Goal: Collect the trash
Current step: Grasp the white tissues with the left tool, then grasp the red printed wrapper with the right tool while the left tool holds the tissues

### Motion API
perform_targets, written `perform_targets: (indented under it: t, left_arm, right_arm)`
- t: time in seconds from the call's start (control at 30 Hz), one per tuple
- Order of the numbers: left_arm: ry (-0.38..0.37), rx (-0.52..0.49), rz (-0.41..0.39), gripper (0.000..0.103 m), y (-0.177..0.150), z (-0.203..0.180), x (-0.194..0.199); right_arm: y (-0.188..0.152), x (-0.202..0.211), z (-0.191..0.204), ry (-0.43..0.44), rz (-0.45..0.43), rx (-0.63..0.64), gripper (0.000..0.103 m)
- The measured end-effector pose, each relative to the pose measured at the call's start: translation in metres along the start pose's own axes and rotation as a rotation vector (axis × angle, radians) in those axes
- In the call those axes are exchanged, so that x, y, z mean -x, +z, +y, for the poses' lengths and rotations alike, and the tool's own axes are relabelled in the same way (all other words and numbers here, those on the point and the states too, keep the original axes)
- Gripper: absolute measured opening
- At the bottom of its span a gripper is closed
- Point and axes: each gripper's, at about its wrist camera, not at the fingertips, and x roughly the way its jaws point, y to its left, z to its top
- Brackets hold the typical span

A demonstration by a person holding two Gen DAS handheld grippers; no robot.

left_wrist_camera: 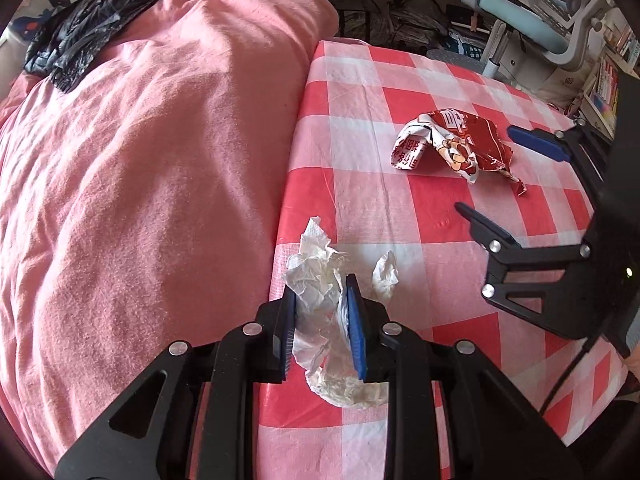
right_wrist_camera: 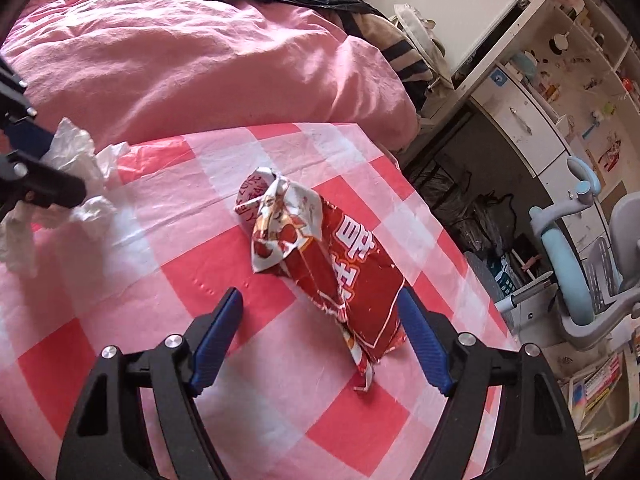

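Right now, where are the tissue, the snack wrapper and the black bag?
tissue (left_wrist_camera: 316, 276): left wrist view, crumpled upper part above the claw pads.
snack wrapper (right_wrist_camera: 344, 276): right wrist view, red middle panel with white lettering.
black bag (left_wrist_camera: 86, 26): left wrist view, middle of the crinkled plastic on the pink duvet.

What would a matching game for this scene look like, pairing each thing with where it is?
Things:
1. tissue
2. red wrapper
3. black bag
4. chair

Places:
A. on the pink quilt
B. beyond the checked cloth, by the desk
C. pinched in the left tongs
D. lying between the open right tongs

Pairs: 1-C, 2-D, 3-A, 4-B
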Motion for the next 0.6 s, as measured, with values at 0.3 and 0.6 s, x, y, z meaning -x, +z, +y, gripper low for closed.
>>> perform_targets:
  t: [0.3,0.6]
  left_arm:
    - [0.02,-0.052,-0.006,0.023,0.004,-0.016,0.0]
    - [-0.01,-0.064,-0.056,0.022,0.006,-0.031,0.017]
  right_arm:
    - [0.013,-0.016,-0.004,0.045,0.016,-0.075,0.007]
    - [-0.025,0.051,-0.021,0.076,-0.027,-0.136,0.004]
